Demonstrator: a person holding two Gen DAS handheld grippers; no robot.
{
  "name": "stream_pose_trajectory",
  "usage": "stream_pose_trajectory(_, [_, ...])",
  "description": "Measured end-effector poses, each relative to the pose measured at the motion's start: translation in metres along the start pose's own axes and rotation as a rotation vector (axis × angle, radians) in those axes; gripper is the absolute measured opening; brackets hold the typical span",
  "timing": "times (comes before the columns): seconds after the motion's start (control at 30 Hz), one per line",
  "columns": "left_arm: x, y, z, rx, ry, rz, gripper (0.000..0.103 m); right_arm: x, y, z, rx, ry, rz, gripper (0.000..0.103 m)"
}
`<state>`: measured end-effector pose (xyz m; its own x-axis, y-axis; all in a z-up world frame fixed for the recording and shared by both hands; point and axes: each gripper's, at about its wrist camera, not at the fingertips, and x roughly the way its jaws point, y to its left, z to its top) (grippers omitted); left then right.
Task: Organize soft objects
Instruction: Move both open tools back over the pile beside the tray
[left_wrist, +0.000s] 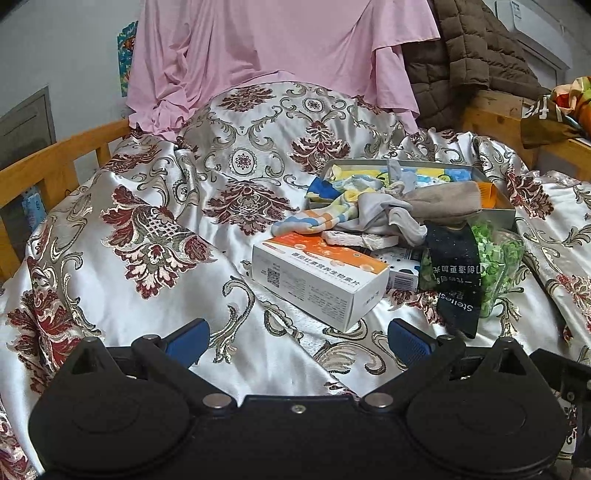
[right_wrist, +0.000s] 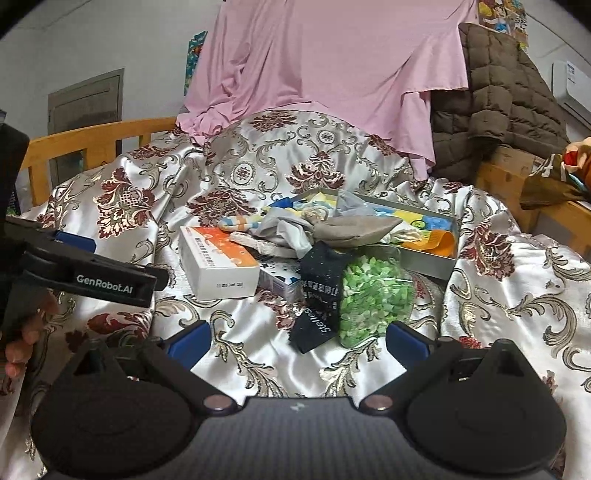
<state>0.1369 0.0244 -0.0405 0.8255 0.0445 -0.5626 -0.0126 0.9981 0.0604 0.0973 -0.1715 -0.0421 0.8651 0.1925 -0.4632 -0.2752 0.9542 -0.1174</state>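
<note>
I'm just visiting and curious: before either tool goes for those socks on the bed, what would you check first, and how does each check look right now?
1. Left tool open and holding nothing: ok.
2. Right tool open and holding nothing: ok.
3. Dark sock unobstructed: ok, it lies on top of the bag of green pieces.
4. Grey sock free of tangles: not ok, bunched with others.
5. Tray has room: cannot tell.
6. White box in the left tool's path: not ok.

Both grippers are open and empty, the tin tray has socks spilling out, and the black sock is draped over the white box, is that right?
Not quite. The black sock lies over the bag of green bits, not the white box; the right wrist view shows it. The rest holds.
</note>
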Motion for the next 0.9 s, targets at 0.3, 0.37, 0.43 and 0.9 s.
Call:
stream_pose_trajectory(0.3, [0.003, 0.003, 0.002, -0.004, -0.001, 0.021, 0.102, 0.005, 0.007, 0.0, -0.023, -0.002, 0.026, 0.103])
stream_pose_trajectory(0.37, [0.003, 0.004, 0.002, -0.004, -0.001, 0.026, 0.102, 0.006, 0.008, 0.001, -0.028, -0.005, 0.03, 0.103])
stream_pose_trajectory(0.43, [0.004, 0.004, 0.003, -0.005, -0.003, 0.031, 0.102, 0.006, 0.01, 0.001, -0.033, -0.007, 0.034, 0.103])
stream_pose_trajectory(0.9, [0.012, 0.009, 0.013, -0.011, -0.016, 0.05, 0.102, 0.023, 0.021, 0.008, -0.105, -0.003, 0.091, 0.102])
